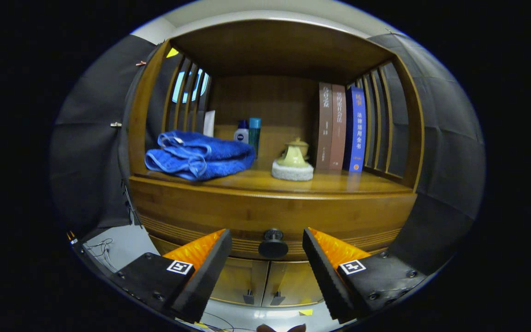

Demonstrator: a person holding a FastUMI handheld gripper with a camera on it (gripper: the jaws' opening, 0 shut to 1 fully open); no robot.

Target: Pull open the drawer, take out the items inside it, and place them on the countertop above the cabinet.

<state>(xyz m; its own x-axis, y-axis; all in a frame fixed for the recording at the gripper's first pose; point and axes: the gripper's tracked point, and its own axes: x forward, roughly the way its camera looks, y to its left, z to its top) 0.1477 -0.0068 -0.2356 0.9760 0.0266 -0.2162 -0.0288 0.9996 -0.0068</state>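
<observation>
Fingers spread wide and holding nothing: that is how your gripper (267,258) stands, its two fingers level and pointed squarely at the front of the wooden cabinet (413,138). You have it aimed low, so the dark round knob (273,244) of the drawer (191,214) sits in the gap between the fingers, roughly centred, with clear space on either side (neither finger touches it). The knob looks a little beyond the fingertips rather than level with them, though how far you cannot tell from this view.

Your drawer is shut, its front flush under the edge of the countertop (348,184), and whatever lies inside is hidden. Below the drawer you can see two small cabinet doors (265,281) meeting at the middle.

On the countertop, above and beyond the fingers, a folded blue towel (198,154) lies to the left. Behind it stand two bottles (248,131) and a white card (209,122). A pale green teapot (294,154) sits on a white round mat (292,171) near the middle, and three upright books (341,127) lean against the slatted right side.
</observation>
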